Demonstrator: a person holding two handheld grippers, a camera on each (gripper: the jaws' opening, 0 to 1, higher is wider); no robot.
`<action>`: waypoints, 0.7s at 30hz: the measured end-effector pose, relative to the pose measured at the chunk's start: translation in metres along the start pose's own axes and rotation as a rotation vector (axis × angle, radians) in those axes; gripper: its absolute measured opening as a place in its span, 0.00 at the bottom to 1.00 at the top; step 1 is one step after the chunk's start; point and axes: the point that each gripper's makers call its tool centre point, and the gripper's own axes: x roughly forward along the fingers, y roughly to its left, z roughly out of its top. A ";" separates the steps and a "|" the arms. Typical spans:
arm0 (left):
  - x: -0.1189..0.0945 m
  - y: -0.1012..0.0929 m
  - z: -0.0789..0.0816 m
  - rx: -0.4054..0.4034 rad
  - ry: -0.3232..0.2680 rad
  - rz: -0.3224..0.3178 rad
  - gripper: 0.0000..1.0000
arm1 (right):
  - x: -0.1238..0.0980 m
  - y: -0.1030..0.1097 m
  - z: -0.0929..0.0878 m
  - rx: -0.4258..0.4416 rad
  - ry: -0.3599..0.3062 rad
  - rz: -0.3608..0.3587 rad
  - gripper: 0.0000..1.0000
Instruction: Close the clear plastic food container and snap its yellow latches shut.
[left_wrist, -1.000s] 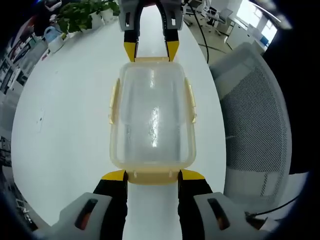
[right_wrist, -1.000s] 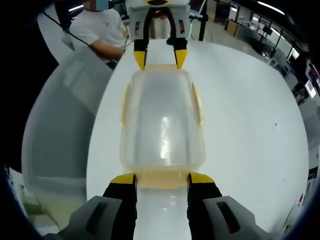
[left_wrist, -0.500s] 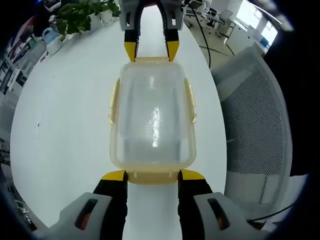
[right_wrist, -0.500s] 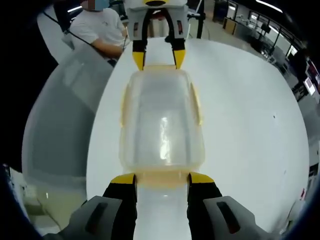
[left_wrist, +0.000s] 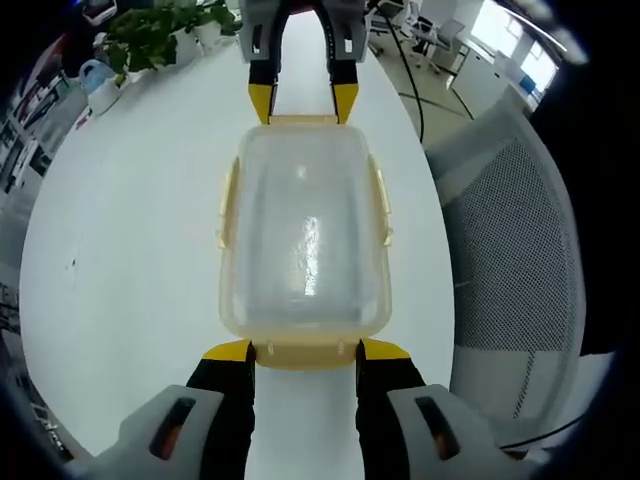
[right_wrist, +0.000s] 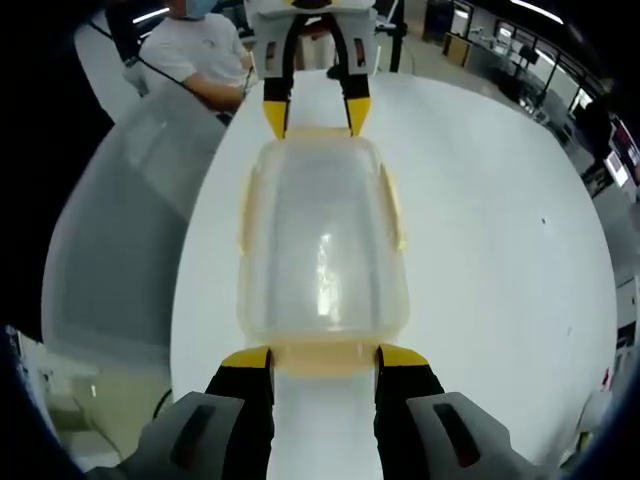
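The clear plastic container (left_wrist: 305, 230) lies lengthwise on the white table (left_wrist: 130, 220), its lid on top. Yellow side latches (left_wrist: 382, 205) stick out a little from its long sides. My left gripper (left_wrist: 306, 352) is open at the near short end, its yellow-tipped jaws flanking the end latch (left_wrist: 305, 355). My right gripper (left_wrist: 302, 100) stands open at the far end, tips against that end's latch. In the right gripper view the container (right_wrist: 322, 240) runs away from my right gripper (right_wrist: 325, 360), and the left gripper (right_wrist: 315, 110) is opposite.
A grey mesh chair (left_wrist: 520, 250) stands close beside the table's edge. Potted plants (left_wrist: 160, 25) sit at the far end of the table. A person in a white shirt (right_wrist: 195, 55) sits beyond the far edge. Bare table (right_wrist: 490, 230) stretches to one side.
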 end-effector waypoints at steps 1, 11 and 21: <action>0.001 0.000 0.001 0.000 0.000 0.000 0.38 | 0.000 0.000 0.000 0.000 0.000 0.000 0.37; 0.006 0.001 0.010 0.003 -0.008 0.003 0.38 | -0.003 -0.002 -0.012 0.007 0.008 0.000 0.37; 0.009 -0.002 0.014 0.010 0.006 0.004 0.38 | -0.001 0.002 -0.017 -0.003 0.022 0.004 0.37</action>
